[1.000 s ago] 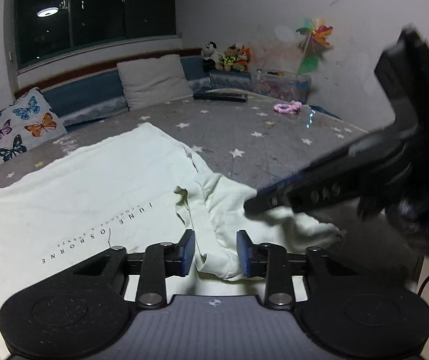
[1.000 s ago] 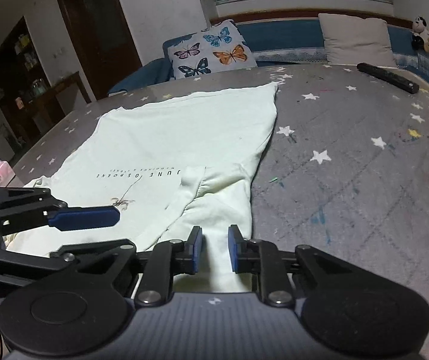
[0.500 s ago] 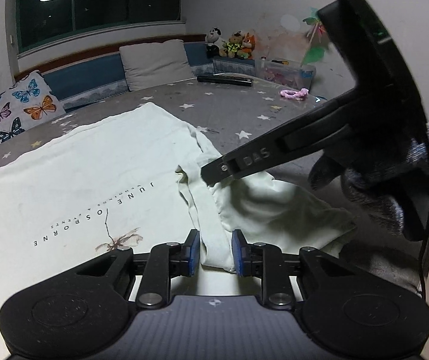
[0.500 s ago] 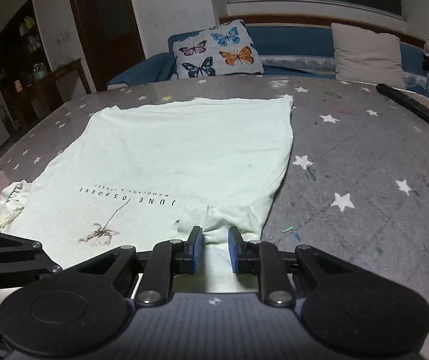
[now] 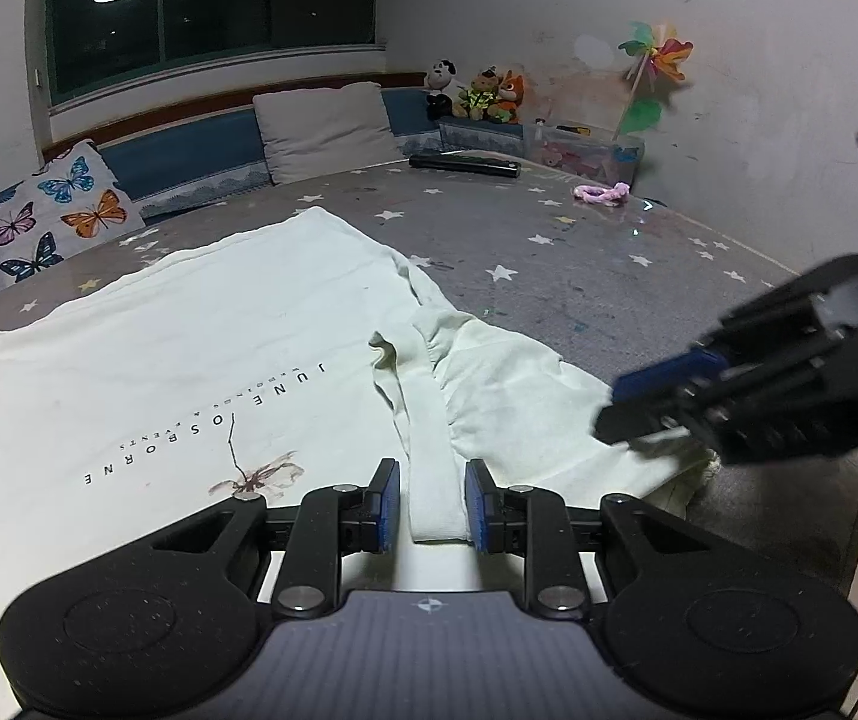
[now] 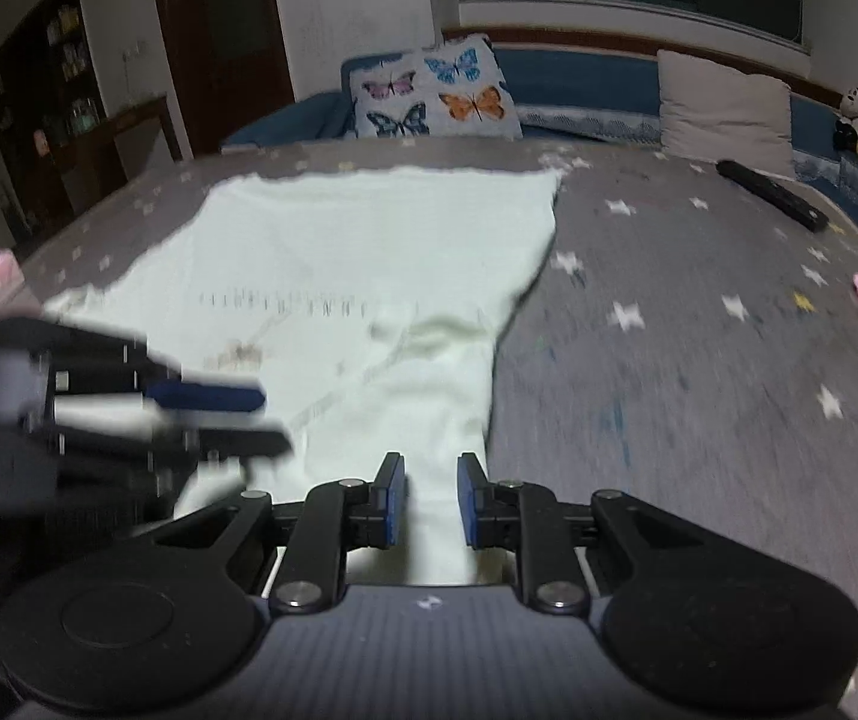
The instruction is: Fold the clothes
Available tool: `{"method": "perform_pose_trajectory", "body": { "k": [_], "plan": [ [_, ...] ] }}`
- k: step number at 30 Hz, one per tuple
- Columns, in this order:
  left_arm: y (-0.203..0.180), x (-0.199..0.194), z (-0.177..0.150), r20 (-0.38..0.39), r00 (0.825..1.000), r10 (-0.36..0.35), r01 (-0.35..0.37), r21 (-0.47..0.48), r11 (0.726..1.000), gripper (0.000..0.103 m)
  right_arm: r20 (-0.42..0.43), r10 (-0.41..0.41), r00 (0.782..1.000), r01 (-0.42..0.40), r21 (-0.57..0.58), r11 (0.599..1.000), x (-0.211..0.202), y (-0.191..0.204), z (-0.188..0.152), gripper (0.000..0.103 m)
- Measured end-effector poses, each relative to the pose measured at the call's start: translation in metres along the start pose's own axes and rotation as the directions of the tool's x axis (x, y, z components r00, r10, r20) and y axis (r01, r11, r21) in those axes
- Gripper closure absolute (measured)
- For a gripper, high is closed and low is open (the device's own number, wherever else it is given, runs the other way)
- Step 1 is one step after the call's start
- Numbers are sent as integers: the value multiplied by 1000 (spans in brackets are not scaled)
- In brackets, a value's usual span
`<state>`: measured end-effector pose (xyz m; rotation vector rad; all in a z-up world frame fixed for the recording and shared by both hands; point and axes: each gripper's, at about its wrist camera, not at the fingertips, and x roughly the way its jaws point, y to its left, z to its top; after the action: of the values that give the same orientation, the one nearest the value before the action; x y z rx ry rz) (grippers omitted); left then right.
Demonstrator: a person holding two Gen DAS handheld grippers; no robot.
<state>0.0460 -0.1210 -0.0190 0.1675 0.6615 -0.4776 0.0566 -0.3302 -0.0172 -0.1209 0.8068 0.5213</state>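
The T-shirt [image 5: 177, 372] lay spread flat on the bed [image 5: 579, 276], its sleeve [image 5: 507, 402] bunched at its right edge. Behind it, against the headboard, stood two pillows — the butterfly pillow [image 5: 51, 210] left of the plain pillow [image 5: 324, 132]. Farther right lay a remote [image 5: 465, 165], then a hair tie [image 5: 600, 193] — soft toys [image 5: 477, 93] sat behind them in the corner.
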Motion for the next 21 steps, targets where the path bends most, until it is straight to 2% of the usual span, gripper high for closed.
{"method": "perform_pose_trajectory", "body": {
  "k": [5, 10, 13, 17, 21],
  "plan": [
    [-1, -7, -2, 6, 1000, 9, -9, 0, 1000, 75, 6, -15, 1000, 15, 7, 1000, -16, 0, -9, 84],
    [1, -18, -7, 10, 1000, 26, -26, -6, 1000, 75, -14, -19, 1000, 19, -15, 1000, -15, 7, -15, 84],
    [7, -30, -11, 19, 999, 42, -41, -23, 999, 66, 15, -20, 1000, 20, -35, 999, -20, 13, -11, 84],
    [18, -48, -18, 31, 996, 83, -81, -56, 995, 59, 52, 7, 999, -4, -52, 999, -19, 23, -4, 84],
    [36, -74, -30, 40, 987, 154, -148, -113, 982, 59, 15, 26, 1000, -24, -66, 998, -5, 31, -4, 83]
  ]
}}
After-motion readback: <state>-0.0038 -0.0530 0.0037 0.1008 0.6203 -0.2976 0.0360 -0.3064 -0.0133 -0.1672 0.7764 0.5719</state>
